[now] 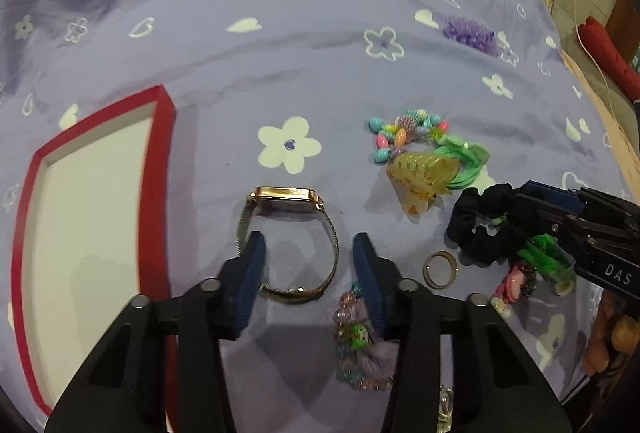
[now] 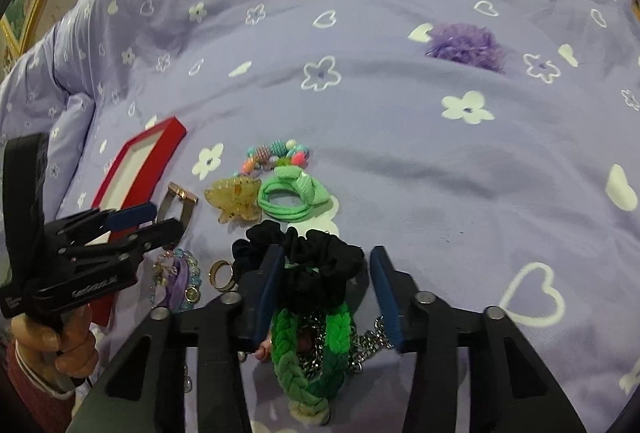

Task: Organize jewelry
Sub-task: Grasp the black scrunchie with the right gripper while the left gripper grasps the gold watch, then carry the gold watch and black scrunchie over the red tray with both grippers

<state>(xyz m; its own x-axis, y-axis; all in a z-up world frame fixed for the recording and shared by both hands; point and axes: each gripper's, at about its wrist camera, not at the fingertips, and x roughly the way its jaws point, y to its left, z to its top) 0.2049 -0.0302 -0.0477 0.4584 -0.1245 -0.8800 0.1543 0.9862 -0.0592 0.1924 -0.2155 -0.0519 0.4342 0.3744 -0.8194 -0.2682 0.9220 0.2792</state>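
A gold watch (image 1: 288, 197) with a mesh band lies on the purple bedsheet, its band loop between the fingers of my left gripper (image 1: 308, 253). The pads stand apart from it, so the gripper is open. To its left is a red-rimmed tray (image 1: 160, 161) with a white floor. My right gripper (image 2: 326, 265) straddles a black scrunchie (image 2: 312, 253). Its left pad is at the fabric, its right pad is clear of it, and it is open. A green braided band (image 2: 316, 353) and a silver chain (image 2: 368, 345) lie under that gripper.
Nearby lie a gold ring (image 1: 440, 269), a purple beaded tassel bracelet (image 1: 360, 345), an amber claw clip (image 1: 424, 169), a mint hair tie (image 2: 288, 197) and a pastel bead bracelet (image 1: 404, 129). A purple pom-pom (image 2: 466, 45) sits farther back. The bed's edge runs along the right.
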